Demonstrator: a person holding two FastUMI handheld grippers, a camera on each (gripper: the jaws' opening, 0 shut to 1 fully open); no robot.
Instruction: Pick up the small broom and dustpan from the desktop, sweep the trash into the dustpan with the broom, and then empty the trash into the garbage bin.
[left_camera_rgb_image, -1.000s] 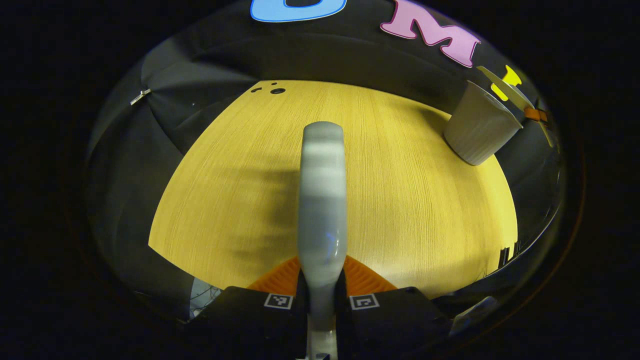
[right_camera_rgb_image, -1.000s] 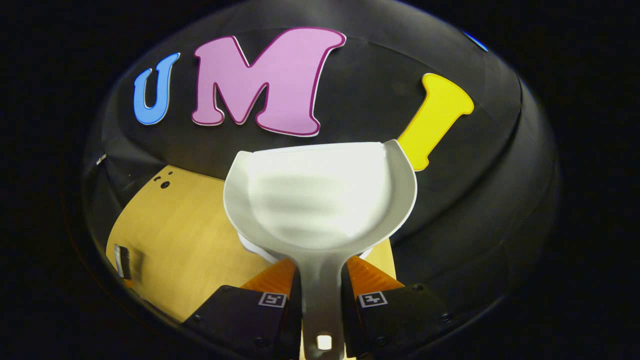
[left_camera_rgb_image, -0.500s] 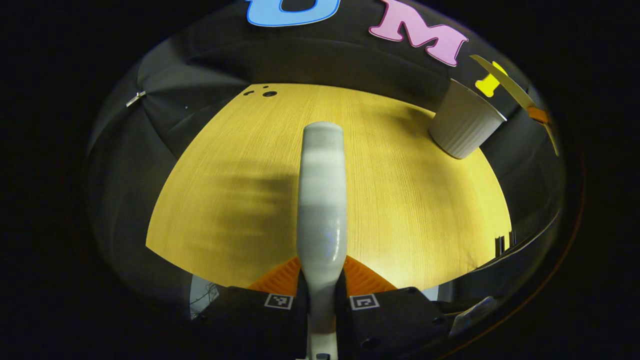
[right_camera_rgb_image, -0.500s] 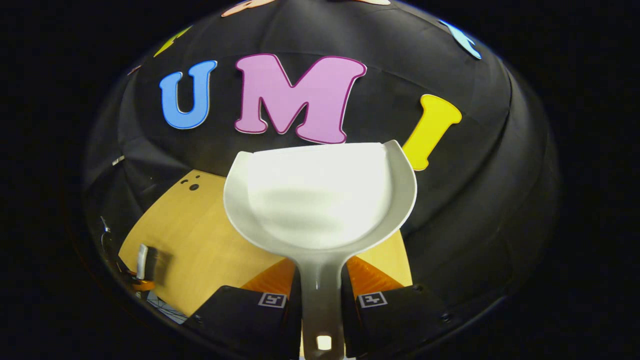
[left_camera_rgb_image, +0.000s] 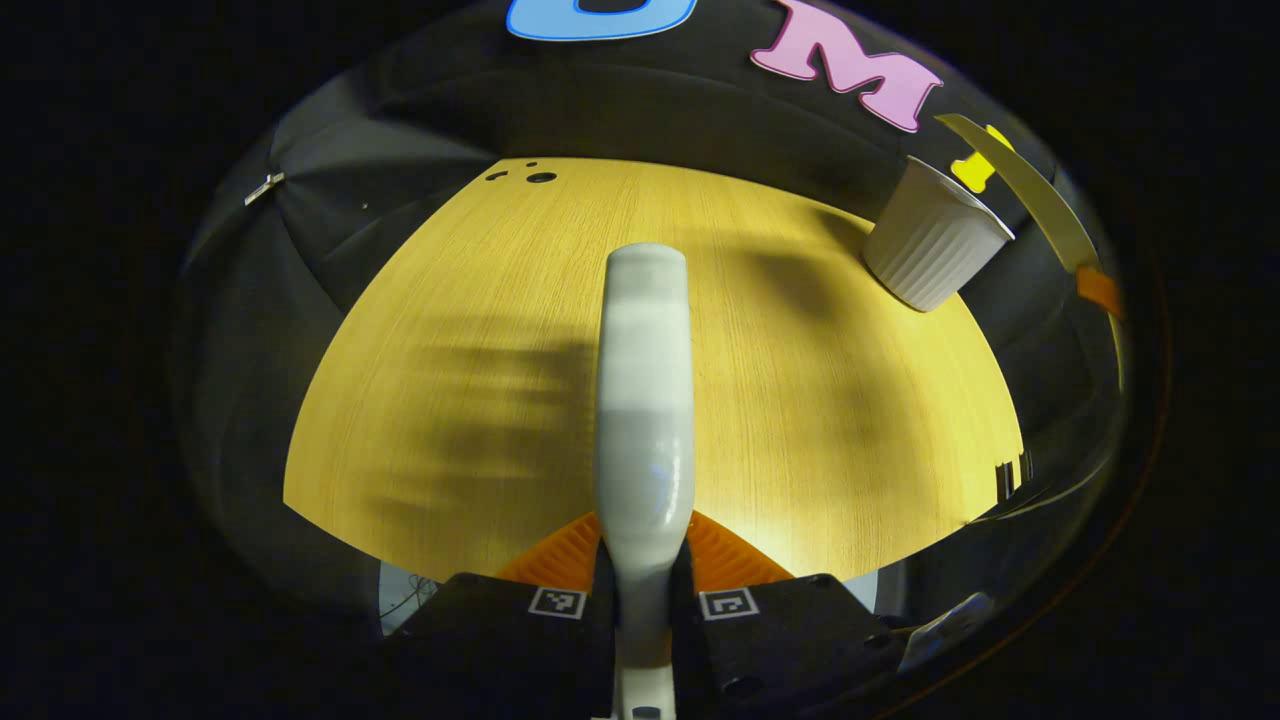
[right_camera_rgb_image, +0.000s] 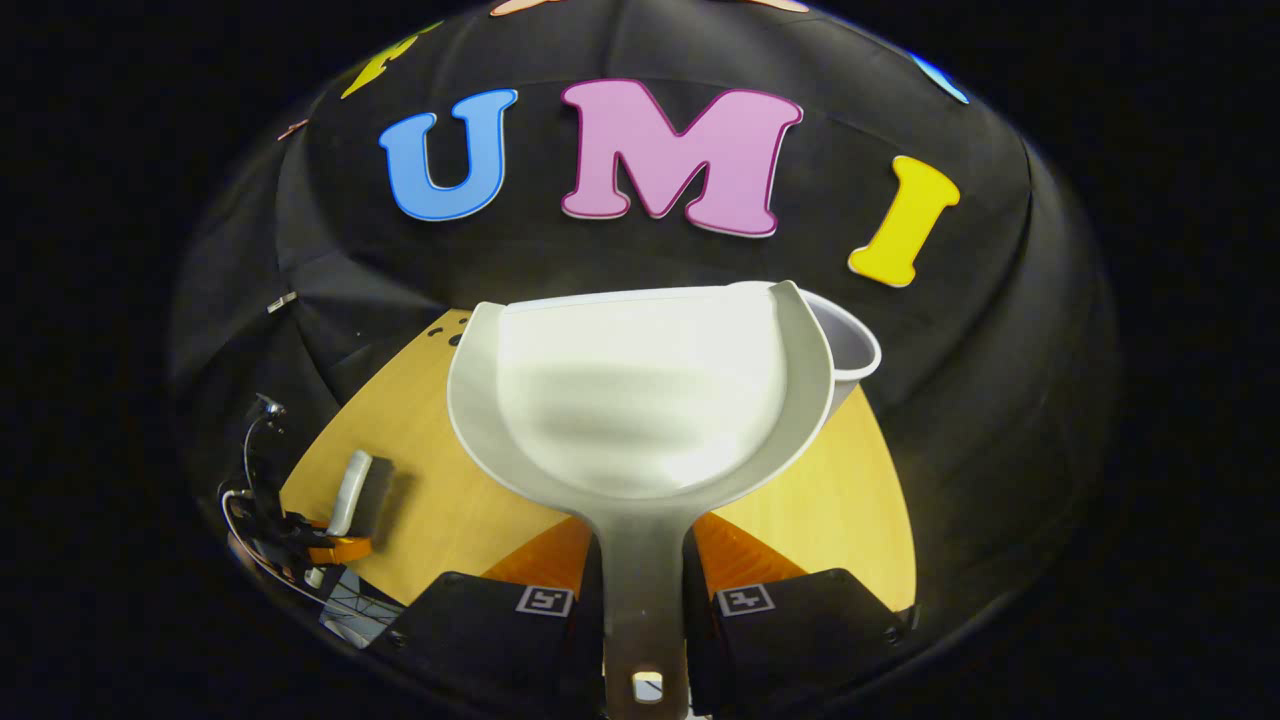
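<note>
Wooden desktop (left_camera_rgb_image: 480, 330), black cloth wall (right_camera_rgb_image: 1000, 330), garbage bin (left_camera_rgb_image: 935, 250) at far edge

We hold our left gripper (left_camera_rgb_image: 645, 590) above the table, both fingers pressed on the broom handle (left_camera_rgb_image: 645, 400). Our right gripper (right_camera_rgb_image: 645, 600) is raised, both fingers clamped on the dustpan handle (right_camera_rgb_image: 643, 600).

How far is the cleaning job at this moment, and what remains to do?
Picking up looks done: the left tool is shut on the broom, the right tool on the dustpan. Sweeping looks done too: I see no trash on the desk. The dustpan's pan looks empty beside the bin, so emptying seems done or nearly done. Perhaps only setting the things down remains.
</note>
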